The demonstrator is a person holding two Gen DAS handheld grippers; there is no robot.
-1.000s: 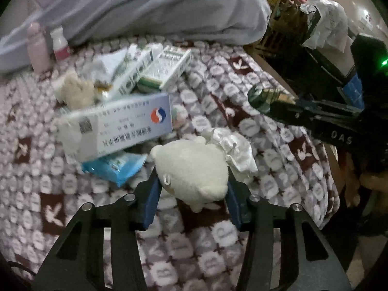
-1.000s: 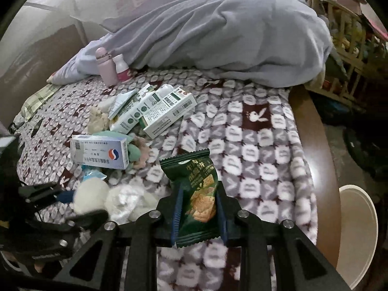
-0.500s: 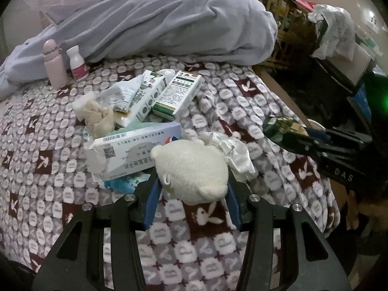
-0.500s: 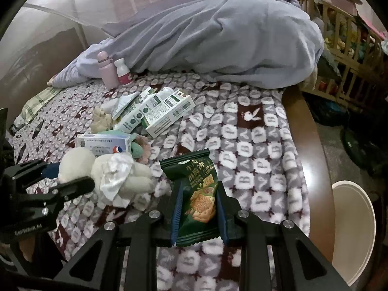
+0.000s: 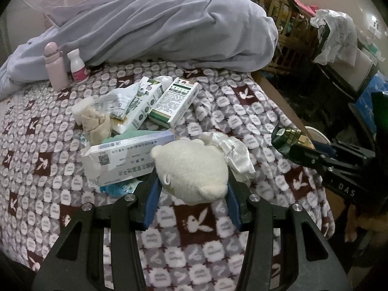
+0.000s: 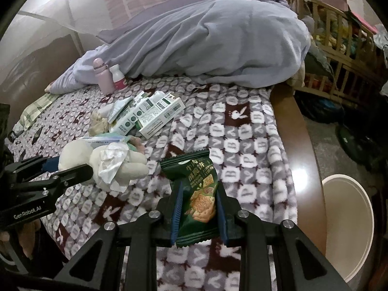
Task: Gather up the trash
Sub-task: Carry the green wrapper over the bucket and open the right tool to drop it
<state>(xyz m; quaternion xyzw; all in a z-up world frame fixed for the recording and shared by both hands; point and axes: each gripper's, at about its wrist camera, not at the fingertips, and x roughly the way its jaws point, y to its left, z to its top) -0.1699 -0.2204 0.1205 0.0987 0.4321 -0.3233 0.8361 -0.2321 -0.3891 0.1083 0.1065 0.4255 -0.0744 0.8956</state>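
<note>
My left gripper (image 5: 191, 181) is shut on a cream plush toy (image 5: 191, 167), held above the patterned blanket (image 5: 218, 254). A crumpled white tissue (image 6: 111, 162) hangs over the toy's body, as the right wrist view shows. My right gripper (image 6: 197, 194) is shut on a dark green snack packet (image 6: 196, 181), upright between the blue pads, over the bed's near right part. A heap of trash lies mid-bed: two green-and-white cartons (image 5: 174, 101), a long white-and-blue box (image 5: 121, 155) and tissue wads (image 5: 94, 121).
A pink bottle (image 5: 54, 65) and a small white bottle (image 5: 77, 66) stand against the lilac duvet (image 5: 157, 31) at the back. The bed's wooden edge (image 6: 298, 145) runs down the right. Beyond it a round cream bin (image 6: 346, 223) stands on the floor.
My left gripper has risen with the plush toy, and the tissue came up draped over it. My right gripper has shifted slightly towards the bin side, still holding the packet.
</note>
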